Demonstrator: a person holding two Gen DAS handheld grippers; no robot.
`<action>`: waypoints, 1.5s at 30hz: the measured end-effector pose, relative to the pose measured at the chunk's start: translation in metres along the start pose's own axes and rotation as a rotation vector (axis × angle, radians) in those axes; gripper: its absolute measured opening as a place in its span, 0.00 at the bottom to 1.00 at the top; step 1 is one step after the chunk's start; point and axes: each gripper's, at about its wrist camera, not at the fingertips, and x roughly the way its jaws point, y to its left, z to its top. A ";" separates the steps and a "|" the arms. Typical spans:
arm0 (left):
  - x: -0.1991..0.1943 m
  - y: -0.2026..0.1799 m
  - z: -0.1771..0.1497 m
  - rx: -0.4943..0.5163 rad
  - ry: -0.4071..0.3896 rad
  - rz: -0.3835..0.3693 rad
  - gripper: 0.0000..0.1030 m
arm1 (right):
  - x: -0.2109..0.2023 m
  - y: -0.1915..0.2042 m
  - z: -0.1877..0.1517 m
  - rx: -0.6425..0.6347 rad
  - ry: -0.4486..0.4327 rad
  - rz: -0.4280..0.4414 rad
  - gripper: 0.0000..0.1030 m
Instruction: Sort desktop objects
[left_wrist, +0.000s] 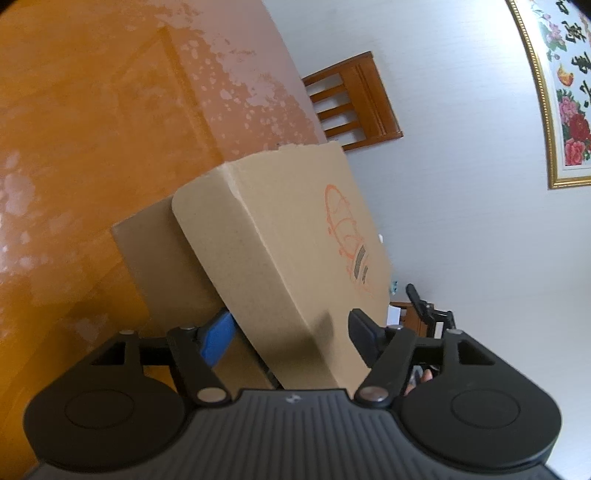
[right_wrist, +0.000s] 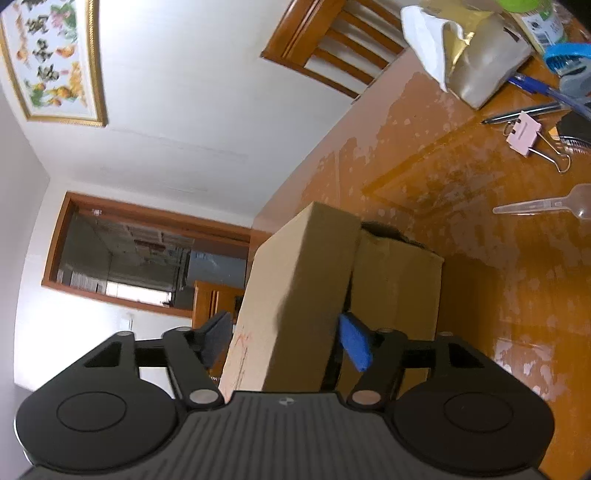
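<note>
While the lid (left_wrist: 295, 236) of the cardboard box (left_wrist: 162, 266) stands raised between both sets of fingers, neither pair presses on it. The left gripper (left_wrist: 288, 328) and the right gripper (right_wrist: 288, 336) each straddle an edge of the lid with their fingers apart, a gap showing on either side. My guess is the box is being opened to take the loose things, so the lid should be let go gently and left leaning back, clear of the opening. The box sits on the wooden surface (right_wrist: 498, 258), well apart from the clutter. Counted there: one clip (right_wrist: 524, 134), one clear spoon (right_wrist: 546, 205), two pens (right_wrist: 524, 110), one bag (right_wrist: 476, 55).
</note>
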 end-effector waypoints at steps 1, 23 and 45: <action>-0.002 0.002 -0.001 -0.005 0.008 0.005 0.66 | -0.002 0.001 -0.001 0.000 0.001 -0.002 0.69; 0.012 -0.078 -0.001 0.568 0.046 0.052 0.89 | 0.013 0.086 0.033 -0.184 -0.124 -0.051 0.94; 0.070 -0.137 -0.077 1.103 0.229 0.167 0.99 | 0.020 0.064 0.013 -0.181 -0.118 -0.099 1.00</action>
